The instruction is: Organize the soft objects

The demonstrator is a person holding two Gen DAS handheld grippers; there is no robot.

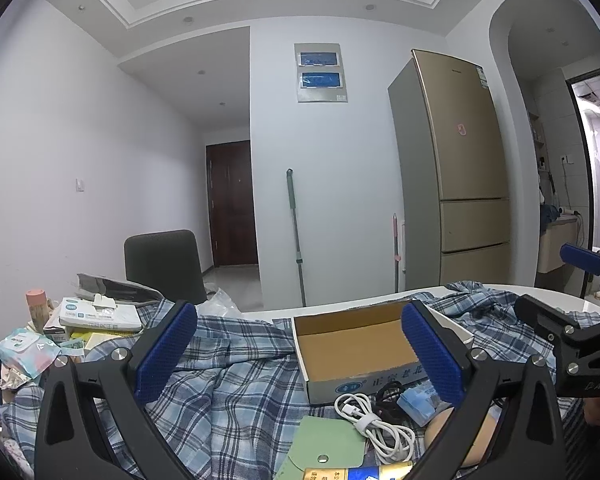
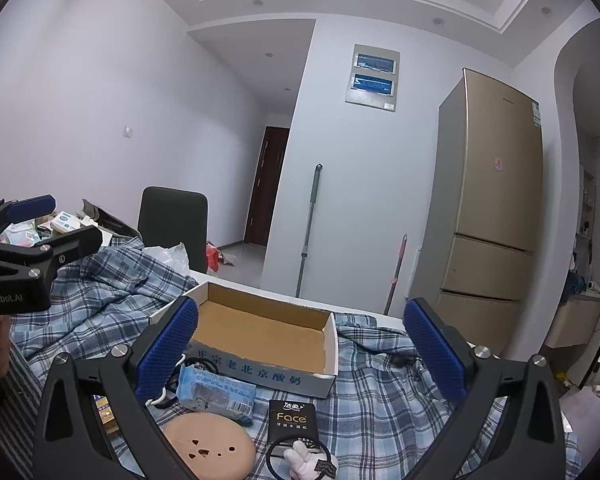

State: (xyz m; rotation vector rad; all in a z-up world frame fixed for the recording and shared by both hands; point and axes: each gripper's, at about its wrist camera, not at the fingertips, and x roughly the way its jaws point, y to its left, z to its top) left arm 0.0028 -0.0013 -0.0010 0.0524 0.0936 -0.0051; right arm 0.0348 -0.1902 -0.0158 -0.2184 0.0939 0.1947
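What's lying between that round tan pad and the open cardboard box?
In the right wrist view, a blue tissue pack lies between the round tan pad and the cardboard box, on the plaid cloth.

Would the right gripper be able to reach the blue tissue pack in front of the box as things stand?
Probably yes: the right gripper is open, and the blue tissue pack lies uncovered on the plaid cloth, just ahead, near its left finger.

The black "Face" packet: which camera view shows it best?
The right wrist view. There the black "Face" packet lies unobstructed on the plaid cloth, before the cardboard box, its label readable. The left wrist view does not show it.
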